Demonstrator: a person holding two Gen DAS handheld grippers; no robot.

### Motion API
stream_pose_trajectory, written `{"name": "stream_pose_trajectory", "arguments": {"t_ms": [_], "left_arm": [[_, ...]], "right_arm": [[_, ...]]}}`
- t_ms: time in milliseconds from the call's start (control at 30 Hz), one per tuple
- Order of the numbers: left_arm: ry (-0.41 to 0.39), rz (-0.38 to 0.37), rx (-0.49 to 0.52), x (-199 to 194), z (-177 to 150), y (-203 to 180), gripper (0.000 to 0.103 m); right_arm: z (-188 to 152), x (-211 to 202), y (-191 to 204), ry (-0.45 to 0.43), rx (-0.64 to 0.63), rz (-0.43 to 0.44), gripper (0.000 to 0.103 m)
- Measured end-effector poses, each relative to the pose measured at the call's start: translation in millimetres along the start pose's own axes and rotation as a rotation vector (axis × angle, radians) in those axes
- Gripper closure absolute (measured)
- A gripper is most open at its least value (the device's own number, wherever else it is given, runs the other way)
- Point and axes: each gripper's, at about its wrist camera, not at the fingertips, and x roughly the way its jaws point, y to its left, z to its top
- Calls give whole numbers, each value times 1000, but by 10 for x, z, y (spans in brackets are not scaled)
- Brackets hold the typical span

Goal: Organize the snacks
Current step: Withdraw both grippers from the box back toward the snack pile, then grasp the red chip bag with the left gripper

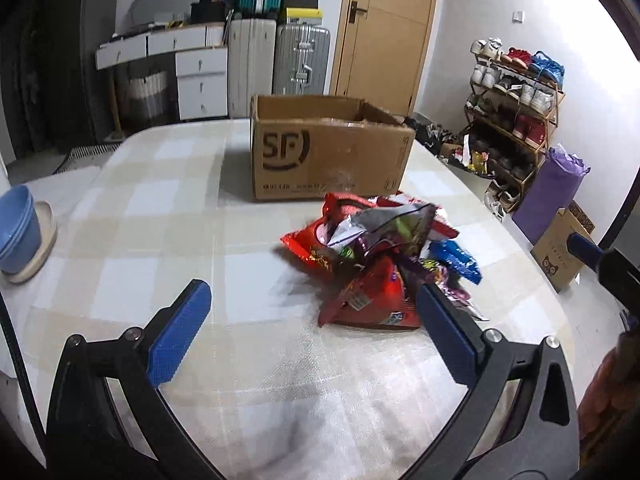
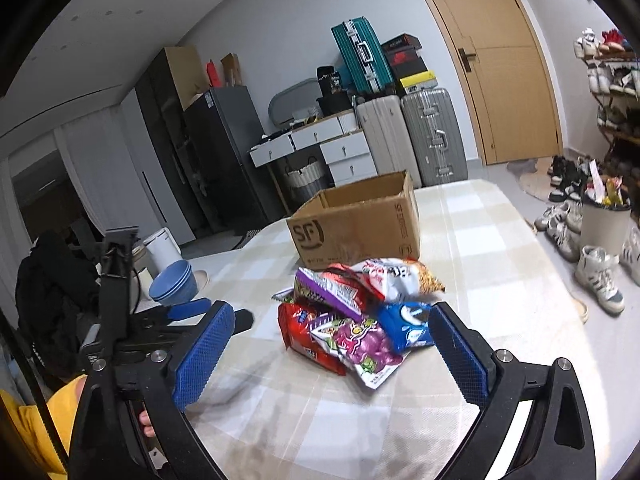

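Note:
A heap of snack packs (image 1: 380,256) lies on the checked tablecloth: red, purple, blue and white bags piled together. Behind it stands an open cardboard box (image 1: 328,148) marked SF. My left gripper (image 1: 313,290) is open wide just short of the heap, which lies ahead and to its right, and nothing is between its pads. In the right wrist view the snack heap (image 2: 360,312) sits just beyond my right gripper (image 2: 331,309), also open wide and empty. The cardboard box (image 2: 356,224) is behind the heap. The left gripper's blue pad (image 2: 188,308) shows at the left.
Stacked blue bowls (image 1: 18,228) on a plate sit at the table's left edge, also seen as blue bowls (image 2: 174,284). A shoe rack (image 1: 516,108), a purple roll (image 1: 552,192) and a small carton stand beyond the table's right side. Suitcases and drawers line the far wall.

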Motion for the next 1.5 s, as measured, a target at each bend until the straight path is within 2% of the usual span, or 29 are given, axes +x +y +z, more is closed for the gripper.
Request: {"name": "stream_pose_trajectory", "arguments": {"t_ms": [167, 333, 433, 800, 867, 1000, 1067, 1100, 1367, 1500], "left_arm": [[42, -22, -7, 410, 96, -36, 1], [83, 3, -10, 758, 207, -142, 1], [115, -6, -34, 862, 263, -126, 1], [137, -22, -41, 1234, 392, -248, 3], [172, -2, -41, 1353, 378, -262, 10], [190, -65, -64, 1495, 362, -287, 27], [189, -92, -50, 1535, 380, -328, 48], [194, -104, -42, 1547, 371, -346, 52], [196, -138, -62, 1579, 404, -362, 64], [197, -129, -58, 1526, 400, -356, 66]], "right_arm": [[-54, 123, -35, 21, -6, -2, 4], [-117, 269, -84, 60, 4, 14, 4], [-131, 305, -84, 66, -8, 16, 4], [-179, 357, -222, 79, 29, 21, 4], [-182, 363, -240, 80, 29, 21, 4], [-204, 375, -277, 87, 38, 23, 4], [-212, 387, -293, 92, 42, 22, 4], [-220, 388, -295, 95, 45, 23, 4], [-241, 365, -291, 102, 56, 21, 4], [-233, 339, -268, 101, 55, 22, 4]]}}
